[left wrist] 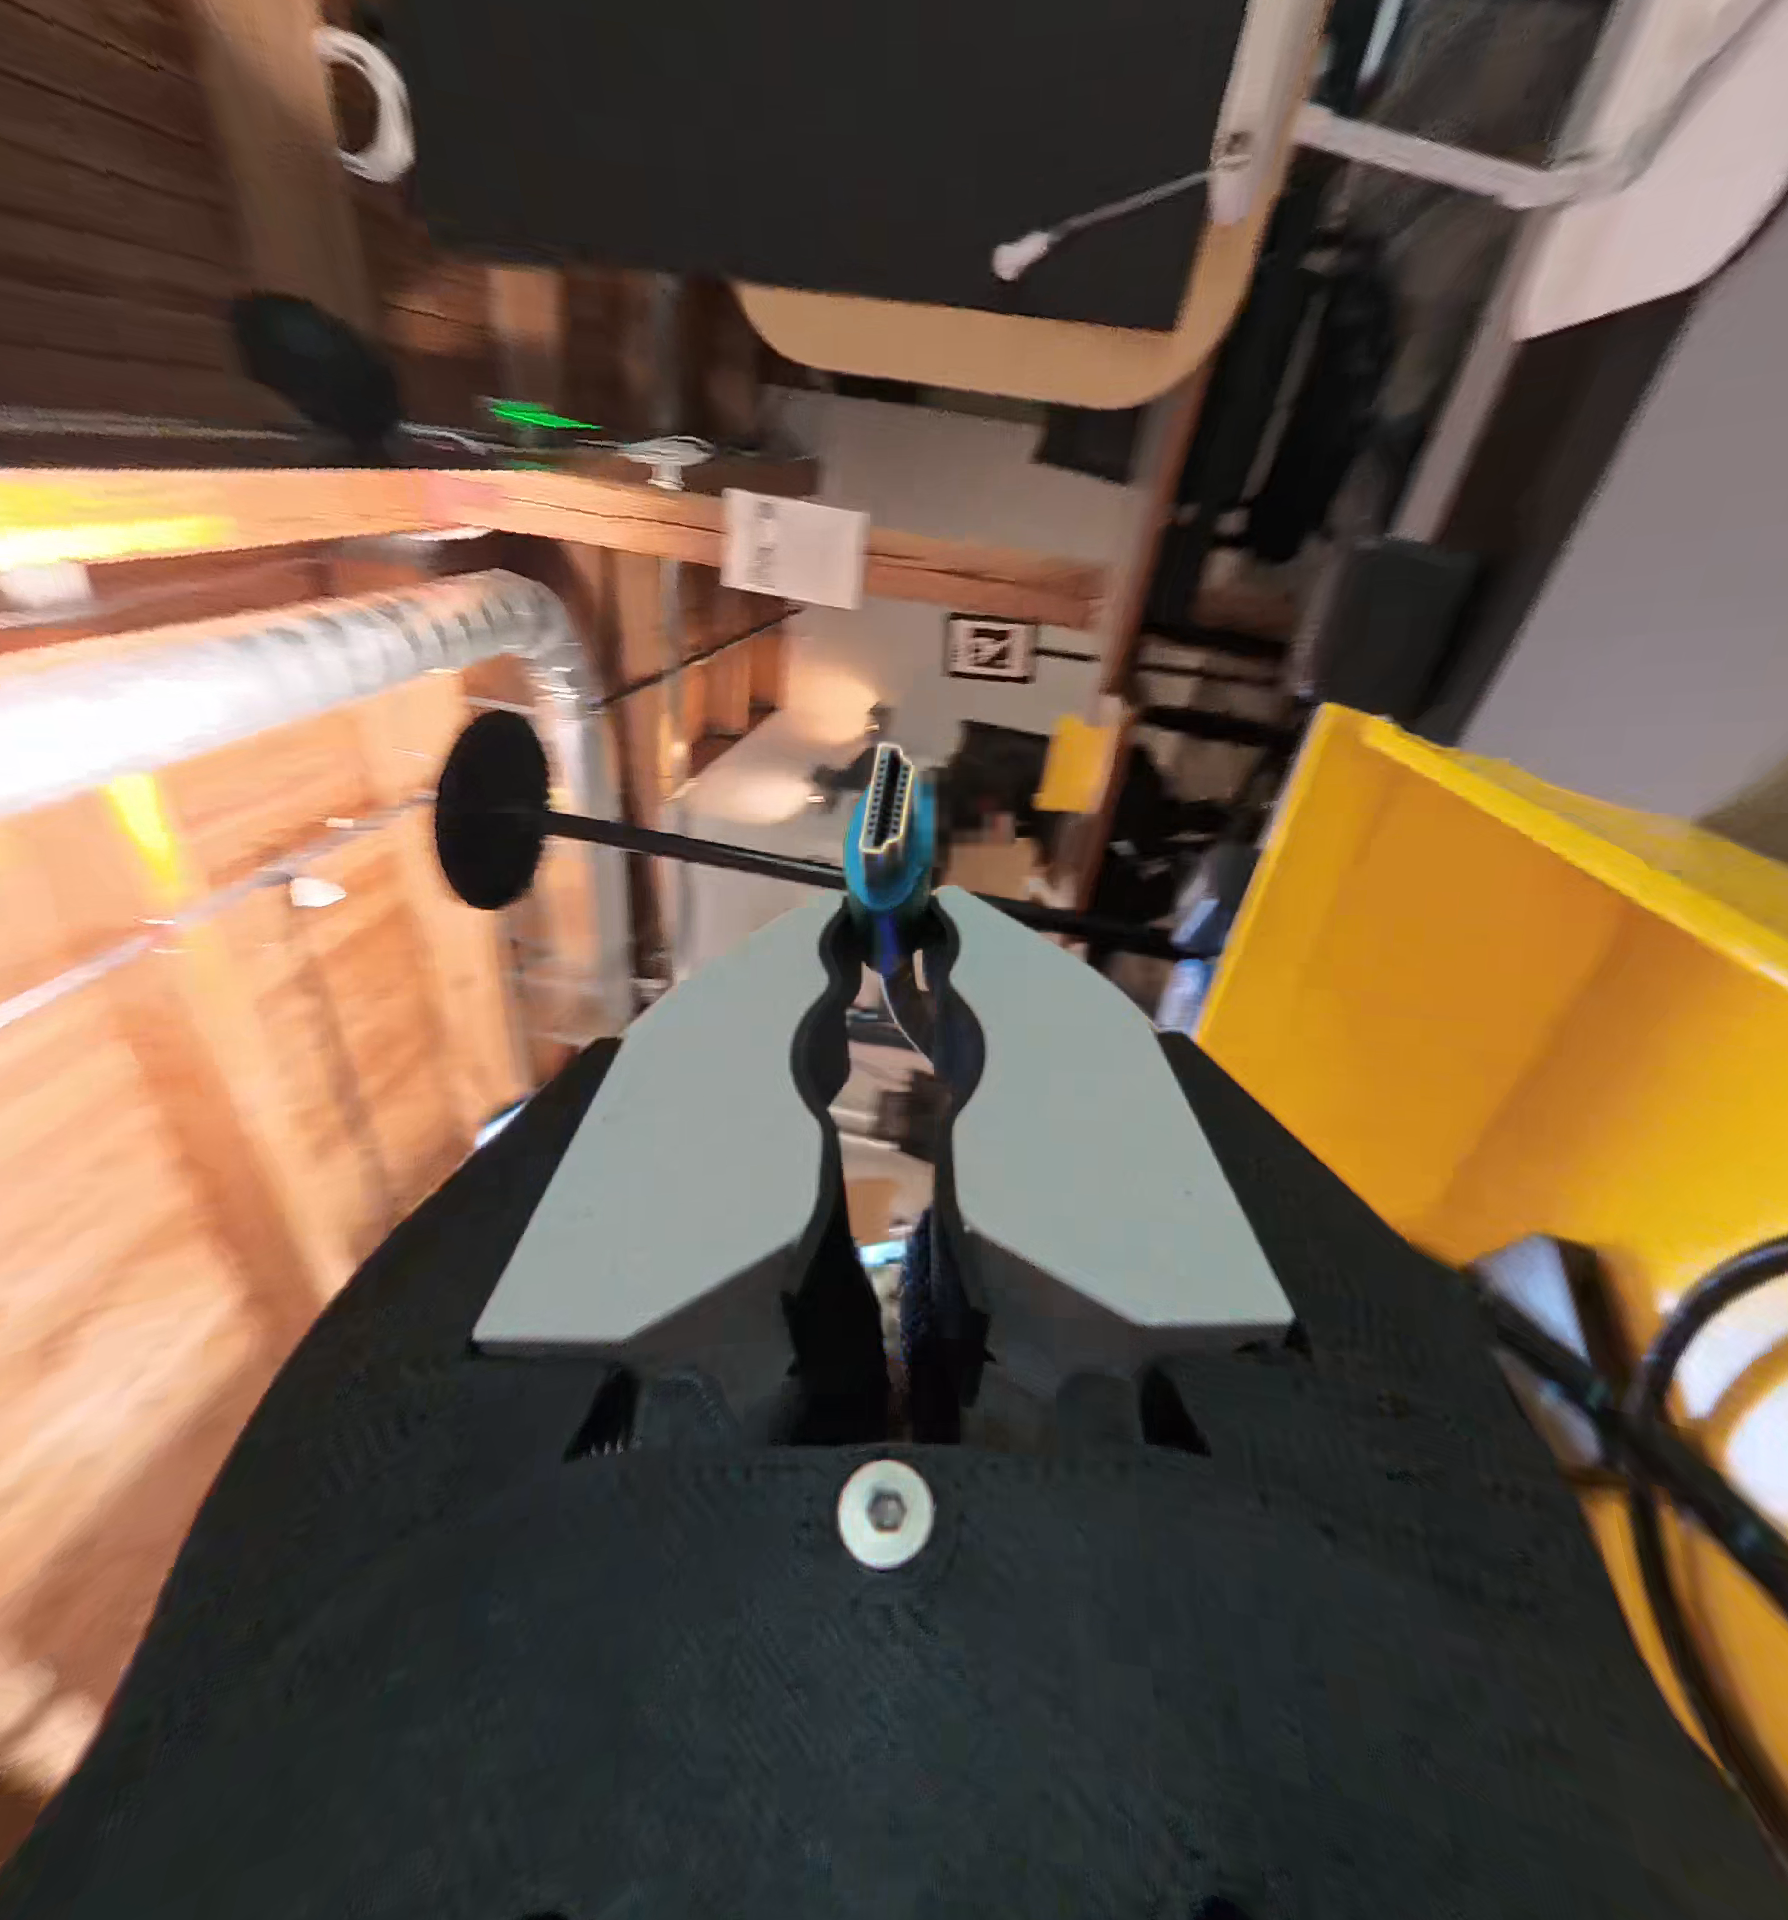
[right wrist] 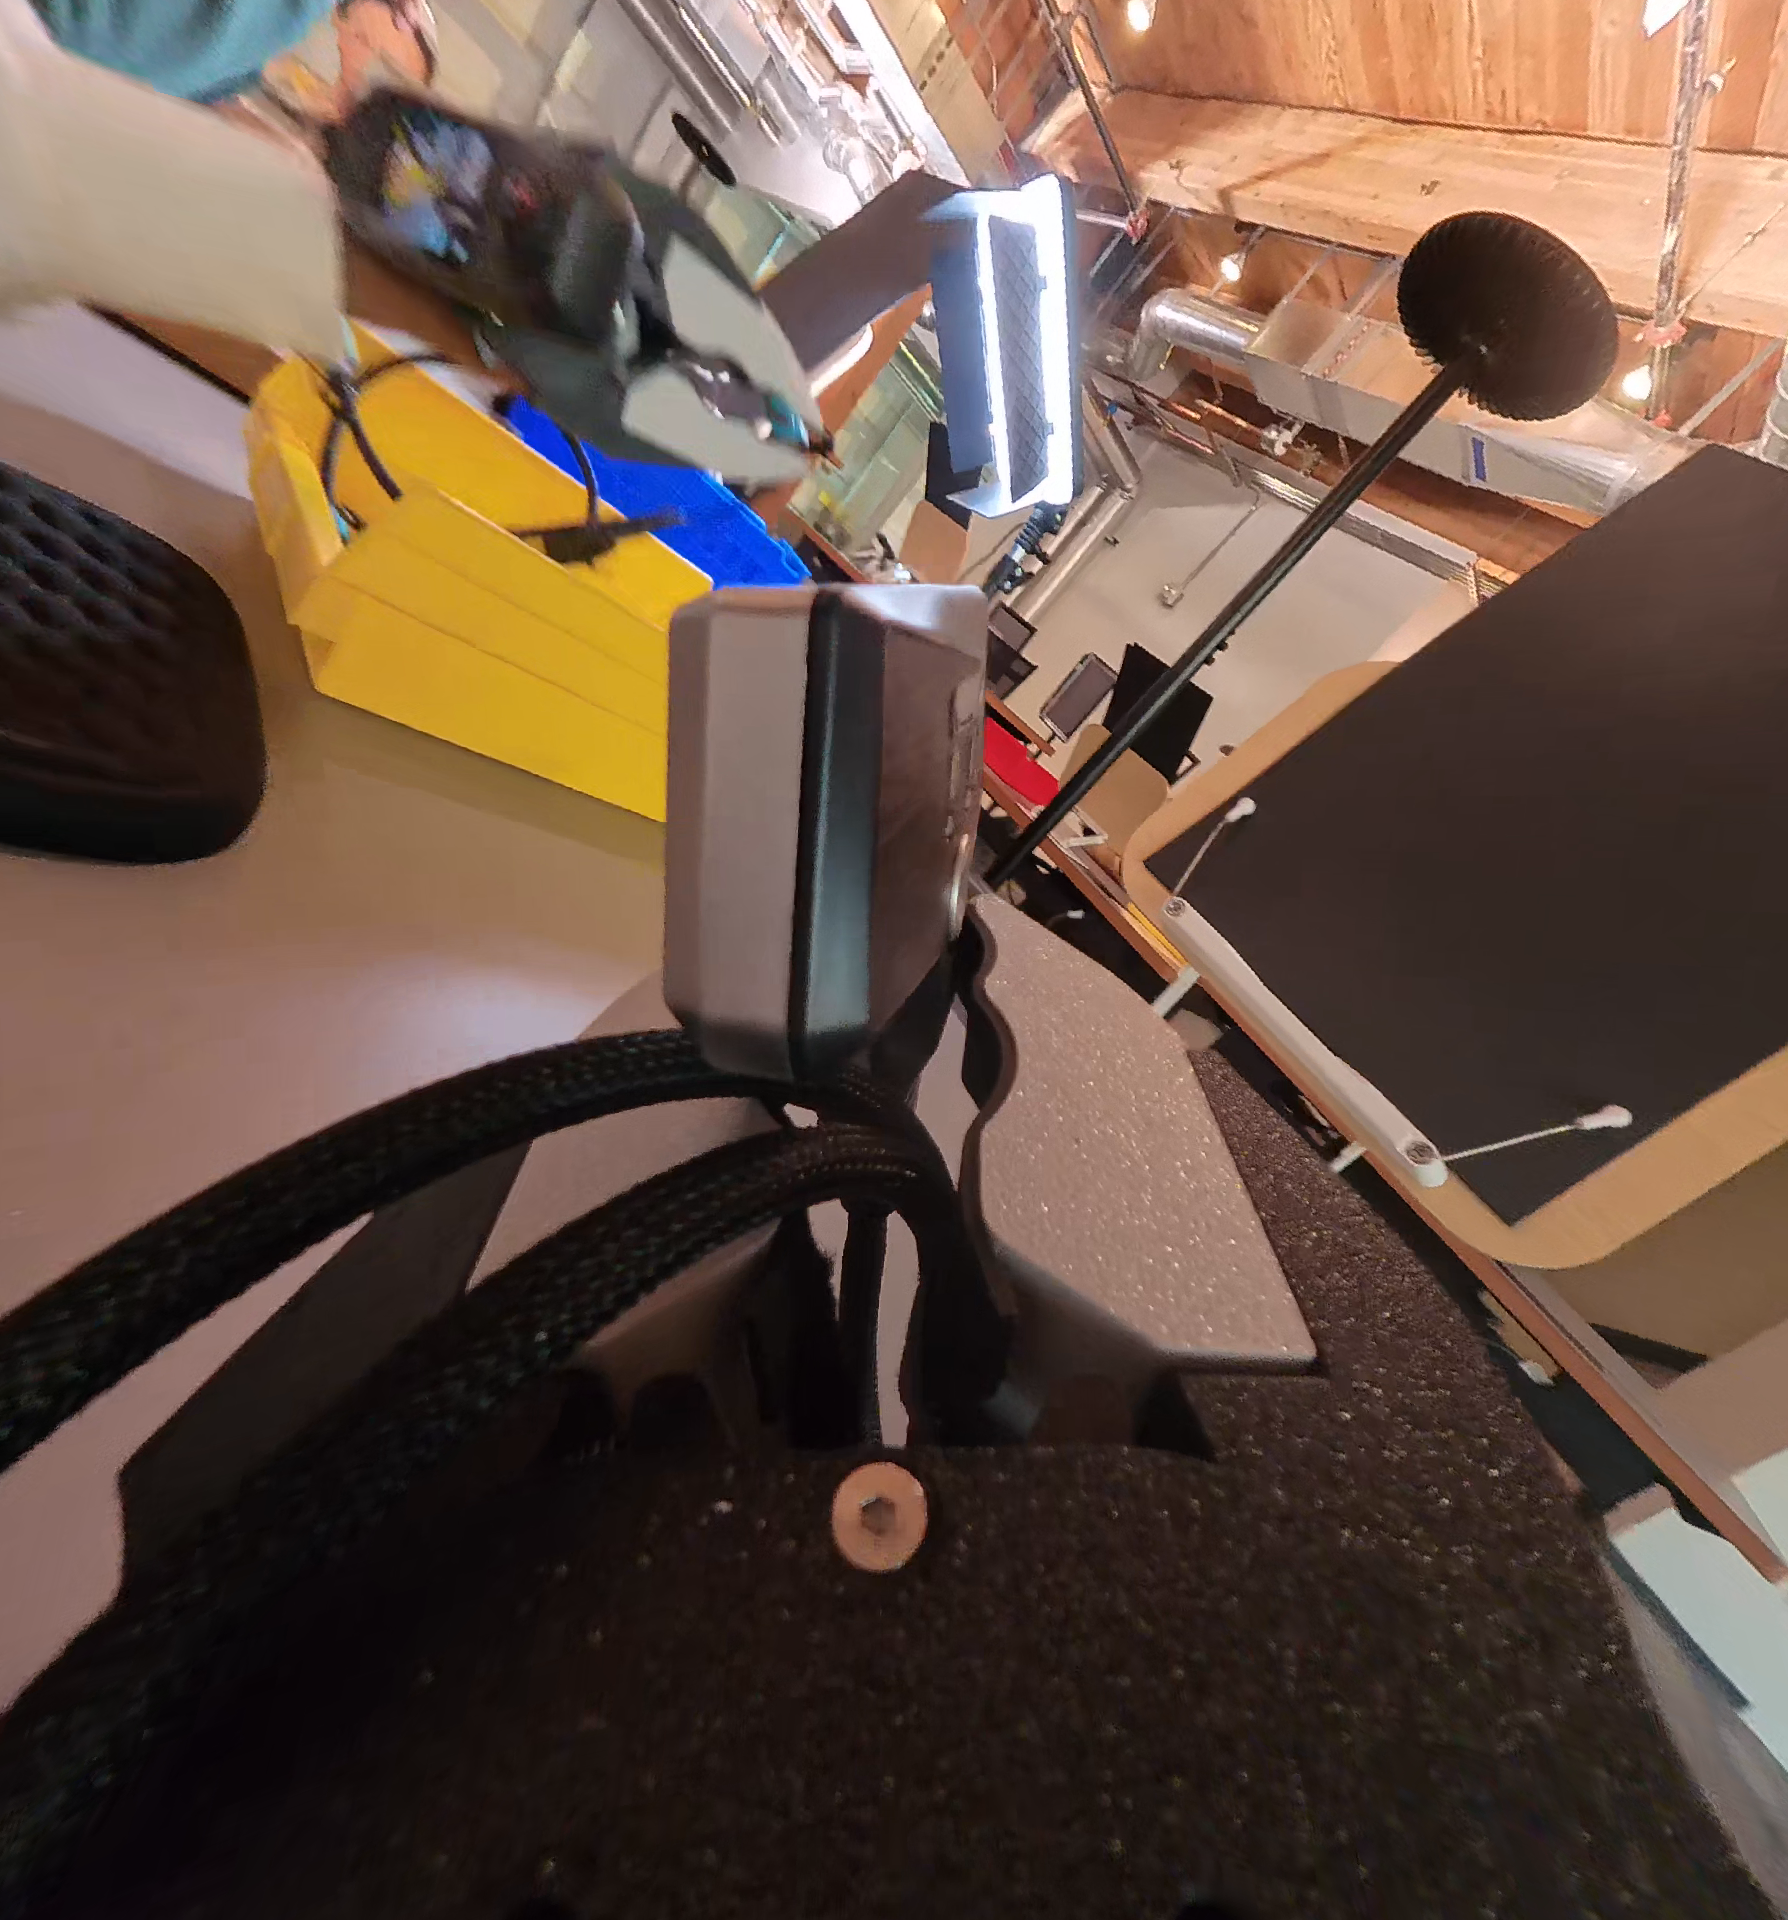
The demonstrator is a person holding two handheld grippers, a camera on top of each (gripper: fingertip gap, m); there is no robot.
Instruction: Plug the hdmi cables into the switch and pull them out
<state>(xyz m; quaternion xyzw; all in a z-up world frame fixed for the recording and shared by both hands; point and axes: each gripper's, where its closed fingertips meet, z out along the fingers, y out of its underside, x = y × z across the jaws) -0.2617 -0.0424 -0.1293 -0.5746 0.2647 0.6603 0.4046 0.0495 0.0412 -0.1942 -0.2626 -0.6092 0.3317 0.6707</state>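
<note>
In the left wrist view my left gripper [left wrist: 888,914] is shut on an HDMI plug with a teal shell [left wrist: 890,831]; its metal end points away, raised in the air, and its braided cable runs back between the fingers. In the right wrist view my right gripper [right wrist: 931,935] is shut on the grey and black HDMI switch [right wrist: 817,821], held upright above the table. Two black braided cables [right wrist: 350,1164] leave the switch's lower end and curve left. The left gripper [right wrist: 755,426] also shows far off at upper left, blurred, with the teal plug at its tips.
Yellow bins [right wrist: 474,623] and a blue bin [right wrist: 682,509] with black cables stand on the beige table [right wrist: 246,1039]. A yellow bin [left wrist: 1492,1039] lies right of the left gripper. A black mesh cushion [right wrist: 59,665], a black board [right wrist: 1544,831] and a light panel [right wrist: 1015,343] stand around. One gripper's finger ends stand about 35 cm off the other's.
</note>
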